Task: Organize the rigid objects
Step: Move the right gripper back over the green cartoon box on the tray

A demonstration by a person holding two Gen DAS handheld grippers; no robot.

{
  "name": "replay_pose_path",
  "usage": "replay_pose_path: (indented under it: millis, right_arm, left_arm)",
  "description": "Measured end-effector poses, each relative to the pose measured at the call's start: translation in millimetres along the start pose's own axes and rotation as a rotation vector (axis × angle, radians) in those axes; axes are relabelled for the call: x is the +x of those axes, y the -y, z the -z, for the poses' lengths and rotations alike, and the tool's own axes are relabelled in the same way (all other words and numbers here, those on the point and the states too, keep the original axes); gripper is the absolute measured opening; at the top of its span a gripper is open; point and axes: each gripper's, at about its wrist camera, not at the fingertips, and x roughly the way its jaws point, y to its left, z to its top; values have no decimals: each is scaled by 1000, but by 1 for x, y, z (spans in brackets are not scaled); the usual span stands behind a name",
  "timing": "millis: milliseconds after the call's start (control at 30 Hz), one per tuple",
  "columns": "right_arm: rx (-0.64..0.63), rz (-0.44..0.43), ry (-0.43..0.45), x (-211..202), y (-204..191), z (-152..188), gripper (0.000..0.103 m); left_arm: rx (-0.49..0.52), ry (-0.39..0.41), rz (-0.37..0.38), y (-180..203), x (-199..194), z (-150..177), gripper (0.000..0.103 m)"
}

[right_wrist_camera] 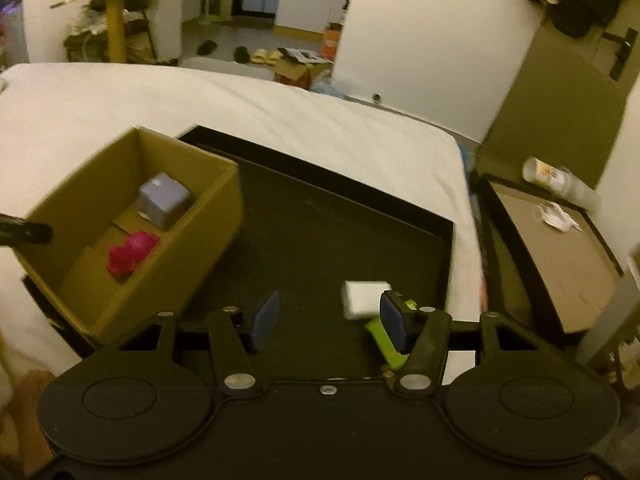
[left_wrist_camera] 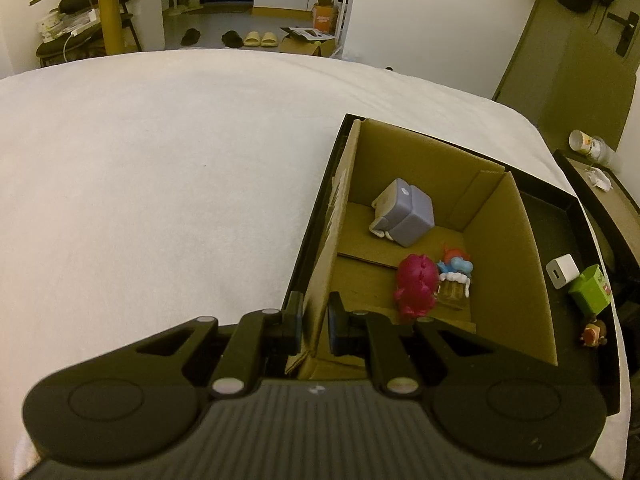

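An open cardboard box (left_wrist_camera: 508,264) stands in a black tray (left_wrist_camera: 560,216) on the bed. Inside it lie a purple cube (left_wrist_camera: 408,212), a pink toy (left_wrist_camera: 416,286) and a small blue-and-white figure (left_wrist_camera: 456,276). My left gripper (left_wrist_camera: 315,308) is shut on the box's near left wall. On the tray floor right of the box sit a white cube (right_wrist_camera: 362,298), a green box (right_wrist_camera: 384,340) and a small brown figure (left_wrist_camera: 594,332). My right gripper (right_wrist_camera: 330,316) hovers open over the tray (right_wrist_camera: 320,232). Its right pad is just in front of the white cube and nothing is between the pads.
The white bed (left_wrist_camera: 160,180) spreads out left and behind the tray. A brown-topped bedside table (right_wrist_camera: 556,256) stands to the right, with a tipped cup (right_wrist_camera: 560,180) and crumpled paper on it. A door and a wall lie beyond.
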Motion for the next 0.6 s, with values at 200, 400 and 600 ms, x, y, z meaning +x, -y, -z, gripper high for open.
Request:
replay_pose_path:
  millis: [200,400,600]
  right_arm:
    - [21,37,-4,13,19,6,56]
    - [9,25,-27,32,33,6,56]
    - [-16,28,-65,52,37,9,56]
  left_arm:
    - [0,0,-1,0,0,0,11]
    - [-2,0,-3,0,0,0,11]
    - [0,-3,-8,-1,-1,0,11]
